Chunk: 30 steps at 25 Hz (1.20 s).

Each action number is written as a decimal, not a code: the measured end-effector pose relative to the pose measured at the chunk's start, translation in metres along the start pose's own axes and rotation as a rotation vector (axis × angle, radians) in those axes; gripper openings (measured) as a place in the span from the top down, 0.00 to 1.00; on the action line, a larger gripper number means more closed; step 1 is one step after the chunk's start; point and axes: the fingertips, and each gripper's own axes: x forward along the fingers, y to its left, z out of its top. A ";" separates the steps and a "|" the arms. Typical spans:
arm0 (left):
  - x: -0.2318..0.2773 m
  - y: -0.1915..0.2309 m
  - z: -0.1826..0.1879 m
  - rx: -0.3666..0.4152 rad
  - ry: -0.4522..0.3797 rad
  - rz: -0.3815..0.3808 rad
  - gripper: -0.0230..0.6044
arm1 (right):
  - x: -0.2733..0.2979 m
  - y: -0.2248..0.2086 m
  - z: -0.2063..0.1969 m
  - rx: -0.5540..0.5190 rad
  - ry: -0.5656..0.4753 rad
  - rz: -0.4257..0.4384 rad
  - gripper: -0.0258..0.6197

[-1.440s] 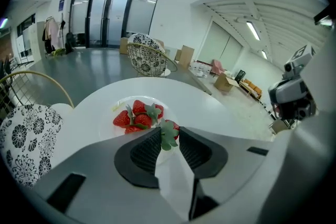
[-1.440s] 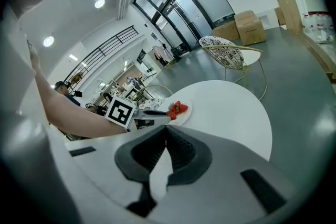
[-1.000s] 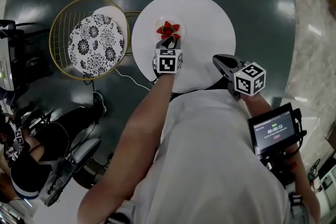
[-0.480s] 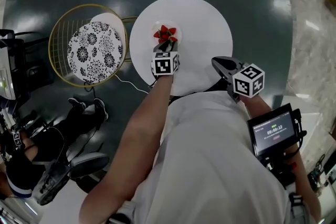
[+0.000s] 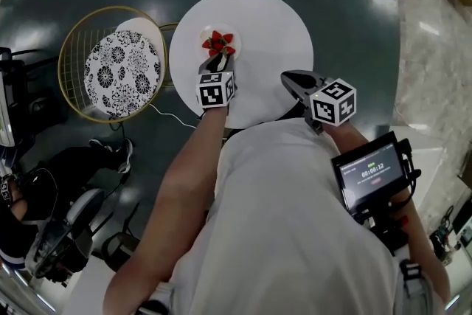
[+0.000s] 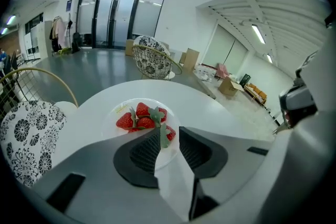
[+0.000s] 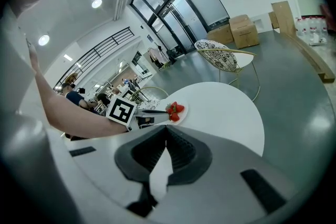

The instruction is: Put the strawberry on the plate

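White table (image 5: pixel 273 33) — round, with one plate (image 5: pixel 203 34) near its far left edge. The plate holds a cluster of red strawberries (image 5: pixel 216 43) with green tops; all the fruit lies inside the rim.

The left gripper (image 5: pixel 218 60) has its tips at the plate's near rim and points at the strawberries. Its jaws stand slightly spread, with a narrow gap between them. A green leaf (image 6: pixel 162 136) shows at the front of that gap, just at the tips, but no berry sits between the jaws.

The right gripper (image 5: pixel 286 76) is held over the table's near right edge, well apart from the plate. Its jaws are pressed together at the tips — nothing is between them.

A gold wire chair (image 5: pixel 71 77) with a black-and-white patterned cushion (image 5: pixel 122 70) stands just beside the table's left edge.
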 end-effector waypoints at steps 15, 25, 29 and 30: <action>-0.088 -0.012 -0.014 -0.036 -0.160 0.045 0.95 | 0.005 0.028 0.015 -0.130 -0.001 0.119 0.95; -0.185 -0.133 0.010 -0.129 -0.342 0.085 0.95 | -0.086 0.039 0.032 -0.255 0.008 0.250 0.95; -0.203 -0.137 0.002 -0.142 -0.378 0.093 0.95 | -0.084 0.052 0.026 -0.289 0.014 0.284 0.95; -0.205 -0.138 -0.001 -0.147 -0.386 0.096 0.95 | -0.084 0.055 0.025 -0.300 0.015 0.295 0.95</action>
